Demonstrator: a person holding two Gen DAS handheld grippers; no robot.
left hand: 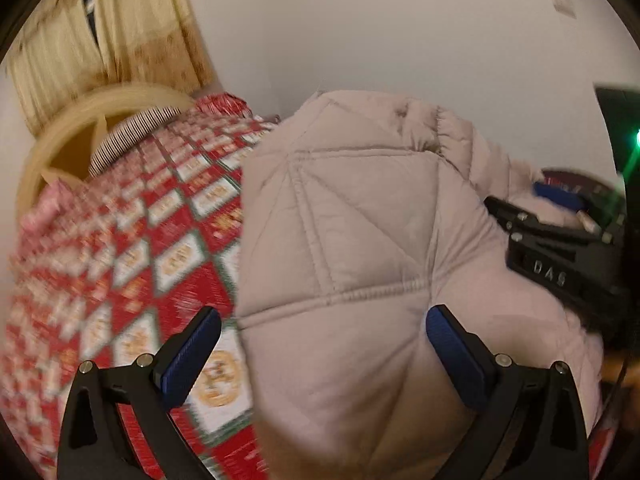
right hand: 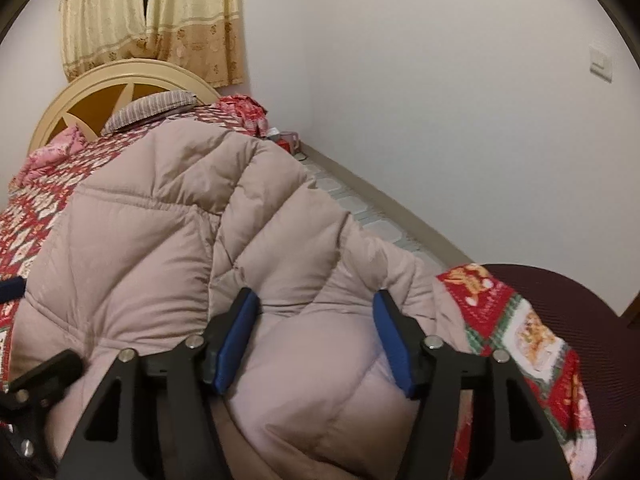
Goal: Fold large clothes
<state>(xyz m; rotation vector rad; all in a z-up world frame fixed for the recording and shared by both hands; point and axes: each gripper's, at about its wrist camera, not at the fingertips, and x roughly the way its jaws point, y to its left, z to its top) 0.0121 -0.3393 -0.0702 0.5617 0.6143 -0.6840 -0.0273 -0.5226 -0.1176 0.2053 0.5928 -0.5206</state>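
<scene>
A large beige quilted puffer jacket (left hand: pixel 360 232) lies bunched on a bed with a red patterned quilt (left hand: pixel 120 264). My left gripper (left hand: pixel 320 352) is open, its blue pads (left hand: pixel 188 360) straddling the jacket's left edge. The right gripper (left hand: pixel 560 236) shows at the right of the left wrist view, resting on the jacket. In the right wrist view the jacket (right hand: pixel 168 240) fills the middle. My right gripper (right hand: pixel 316 344) is open around a puffy fold of it, not pinching. The left gripper's tip (right hand: pixel 40 372) shows at the lower left.
A cream headboard (right hand: pixel 120 76), a striped pillow (right hand: pixel 156 108) and a pink pillow (right hand: pixel 60 152) are at the bed's head. Yellow curtains (right hand: pixel 160 16) hang behind. A white wall (right hand: pixel 440 100) runs along the bed's far side. A dark round seat (right hand: pixel 580 320) is at the right.
</scene>
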